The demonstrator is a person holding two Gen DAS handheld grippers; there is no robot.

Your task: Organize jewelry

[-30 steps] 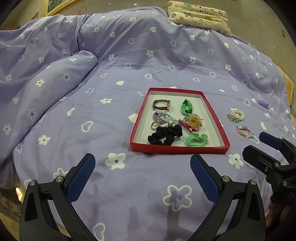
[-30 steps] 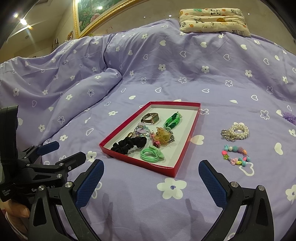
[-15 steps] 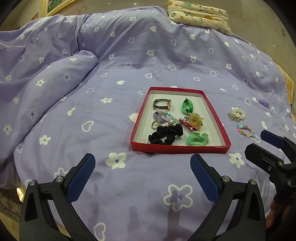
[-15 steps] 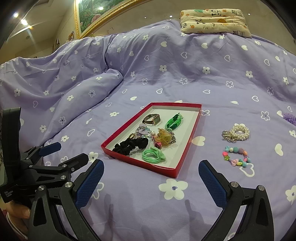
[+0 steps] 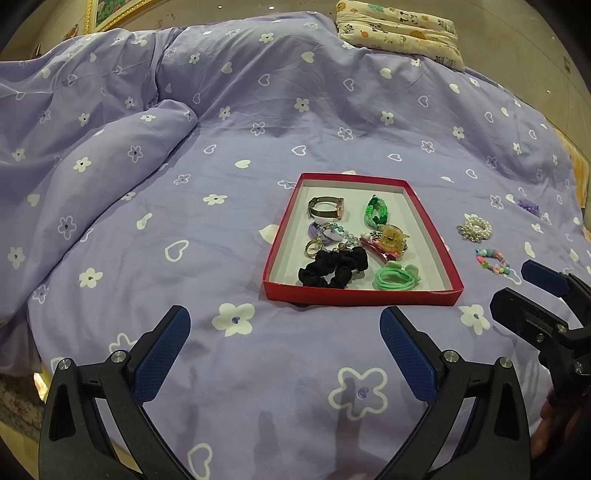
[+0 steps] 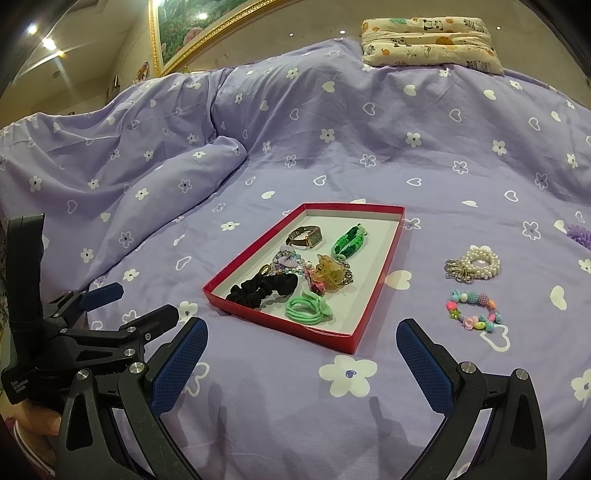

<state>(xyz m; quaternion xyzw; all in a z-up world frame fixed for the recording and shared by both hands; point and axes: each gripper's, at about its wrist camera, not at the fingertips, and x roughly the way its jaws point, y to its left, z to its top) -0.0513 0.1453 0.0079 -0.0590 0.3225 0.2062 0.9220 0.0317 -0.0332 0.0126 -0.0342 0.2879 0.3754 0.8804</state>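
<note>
A shallow red tray (image 5: 360, 296) (image 6: 384, 273) lies on the purple bedspread and holds a watch (image 5: 325, 208), a green braided band (image 6: 349, 242), a black scrunchie (image 5: 332, 267), a mint hair tie (image 6: 308, 308), an amber claw clip (image 5: 393, 238) and other small pieces. Right of the tray lie a pearl bracelet (image 6: 474, 264) (image 5: 474, 229) and a colourful bead bracelet (image 6: 474, 310) (image 5: 493, 260). A purple scrunchie (image 6: 580, 234) sits farther right. My left gripper (image 5: 284, 343) hovers open before the tray's near wall. My right gripper (image 6: 301, 354) hangs open near the tray's front corner, empty.
The bedspread bunches into a thick fold (image 5: 110, 155) at the left. A patterned pillow (image 6: 428, 37) rests at the far end. A gold-framed picture (image 6: 184, 26) hangs on the wall. The mattress edge drops off at the lower left (image 5: 33, 369).
Both grippers have drifted back slightly from the tray, staying open. The jewellery has not moved.
</note>
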